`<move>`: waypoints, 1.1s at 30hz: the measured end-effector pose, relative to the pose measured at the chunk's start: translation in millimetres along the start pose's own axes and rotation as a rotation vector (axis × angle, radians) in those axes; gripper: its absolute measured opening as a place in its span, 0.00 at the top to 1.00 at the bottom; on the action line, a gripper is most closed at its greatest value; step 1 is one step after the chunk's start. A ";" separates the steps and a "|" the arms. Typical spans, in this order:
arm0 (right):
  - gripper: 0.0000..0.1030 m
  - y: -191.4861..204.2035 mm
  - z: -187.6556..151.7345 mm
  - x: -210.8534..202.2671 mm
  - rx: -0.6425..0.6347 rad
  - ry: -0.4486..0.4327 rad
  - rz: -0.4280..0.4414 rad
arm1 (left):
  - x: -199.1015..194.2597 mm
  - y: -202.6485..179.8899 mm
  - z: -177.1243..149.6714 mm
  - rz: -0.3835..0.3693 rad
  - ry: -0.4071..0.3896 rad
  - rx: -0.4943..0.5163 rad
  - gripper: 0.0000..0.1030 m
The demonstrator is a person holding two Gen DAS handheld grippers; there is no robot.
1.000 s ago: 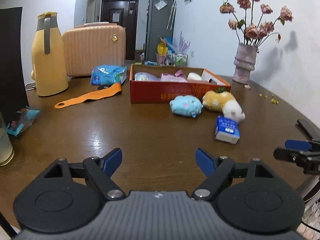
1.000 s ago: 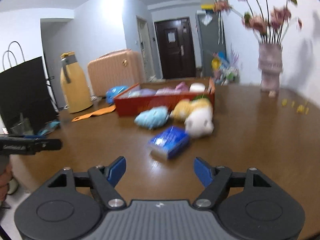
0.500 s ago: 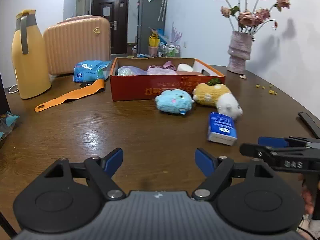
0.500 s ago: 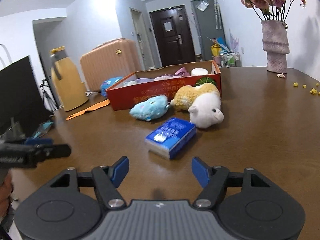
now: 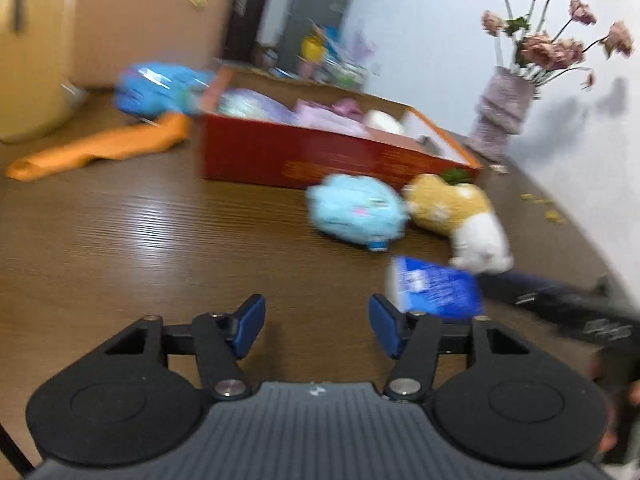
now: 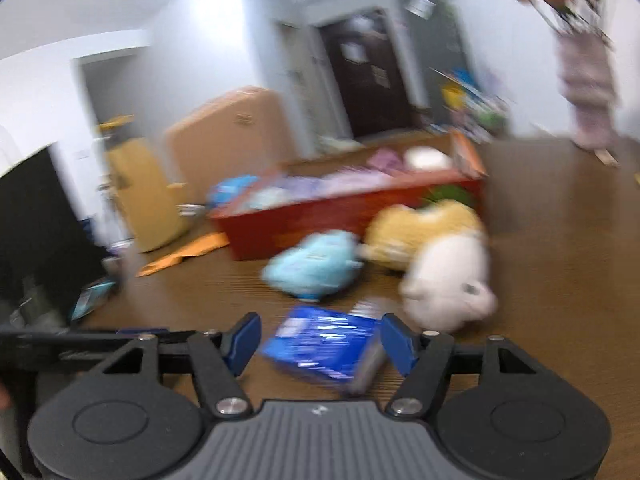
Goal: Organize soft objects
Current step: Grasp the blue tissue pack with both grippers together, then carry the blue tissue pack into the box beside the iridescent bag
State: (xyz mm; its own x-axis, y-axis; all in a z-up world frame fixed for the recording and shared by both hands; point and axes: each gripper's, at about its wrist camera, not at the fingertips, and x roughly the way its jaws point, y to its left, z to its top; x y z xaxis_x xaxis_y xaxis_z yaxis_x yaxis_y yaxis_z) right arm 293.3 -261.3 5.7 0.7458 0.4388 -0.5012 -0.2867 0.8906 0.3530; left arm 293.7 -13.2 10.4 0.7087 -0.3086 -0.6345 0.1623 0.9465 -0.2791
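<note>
Tongs on both sides have just been closing, still apart: left tongs over bare worktop, right tongs around the blue pack, unpressed.

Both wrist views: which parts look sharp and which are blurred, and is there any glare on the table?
Left wrist view: the left gripper is sharp, while the blue plush and red box are smeared; a pale glare streak lies on the table. Right wrist view: the right gripper is sharp, the blue tissue pack streaked, no clear glare.
</note>
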 end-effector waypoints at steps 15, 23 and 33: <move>0.69 -18.8 -12.2 29.8 0.146 0.045 0.017 | 56.0 0.4 3.7 -0.278 0.105 -0.152 0.77; 0.70 5.1 -43.0 -7.6 0.125 0.059 0.072 | -0.7 -4.0 -34.1 -0.233 0.110 -0.097 0.78; 0.73 34.0 -44.9 -41.7 0.084 0.013 0.091 | -45.0 -7.8 -30.4 -0.241 0.019 -0.087 0.78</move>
State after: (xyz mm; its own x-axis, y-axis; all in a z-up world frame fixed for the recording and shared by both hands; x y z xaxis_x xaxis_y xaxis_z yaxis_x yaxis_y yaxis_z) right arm 225.4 -244.0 3.2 0.7109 0.5194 -0.4742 -0.3009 0.8340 0.4624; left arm 239.6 -9.5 19.3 0.6438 -0.5267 -0.5551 0.2649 0.8339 -0.4841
